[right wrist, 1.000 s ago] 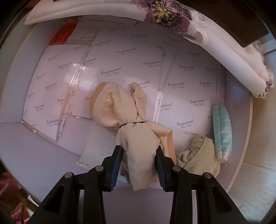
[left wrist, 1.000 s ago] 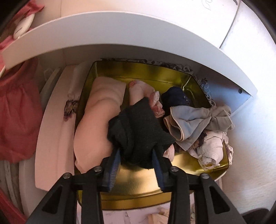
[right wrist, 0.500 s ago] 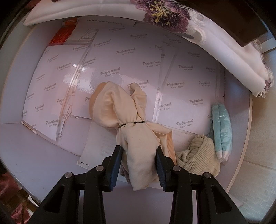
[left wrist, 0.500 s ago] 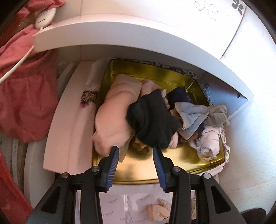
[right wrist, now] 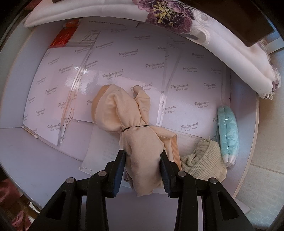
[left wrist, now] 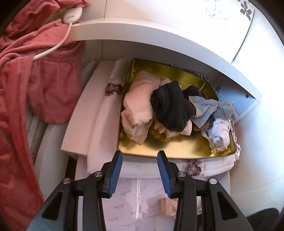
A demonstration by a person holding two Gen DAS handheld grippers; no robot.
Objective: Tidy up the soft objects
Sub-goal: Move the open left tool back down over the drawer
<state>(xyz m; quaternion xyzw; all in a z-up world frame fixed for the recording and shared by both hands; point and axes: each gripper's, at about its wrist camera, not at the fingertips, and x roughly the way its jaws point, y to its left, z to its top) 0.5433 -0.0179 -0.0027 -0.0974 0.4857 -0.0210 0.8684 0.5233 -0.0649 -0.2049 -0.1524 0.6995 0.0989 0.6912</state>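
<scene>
A gold tin (left wrist: 170, 147) on a shelf holds several soft items: a pale pink bundle (left wrist: 140, 99), a black sock (left wrist: 170, 106) lying on top, a light blue garment (left wrist: 211, 108) and a white patterned roll (left wrist: 218, 135). My left gripper (left wrist: 140, 160) hangs open and empty just in front of the tin's near rim. In the right wrist view, my right gripper (right wrist: 142, 156) is shut on a beige cloth bundle (right wrist: 131, 115) tied with a thin black band, above white sheets of paper (right wrist: 124, 71).
A red garment (left wrist: 26, 80) and a white corded device (left wrist: 72, 15) lie at the left. A white shelf board (left wrist: 159, 35) overhangs the tin. A cream knit item (right wrist: 204, 161) and a teal packet (right wrist: 228, 128) lie right of the bundle. A flowered white cloth (right wrist: 204, 32) drapes above.
My left gripper let go of the black sock, which now lies in the tin, and pulled back from the tin. The right gripper and its bundle have not moved.
</scene>
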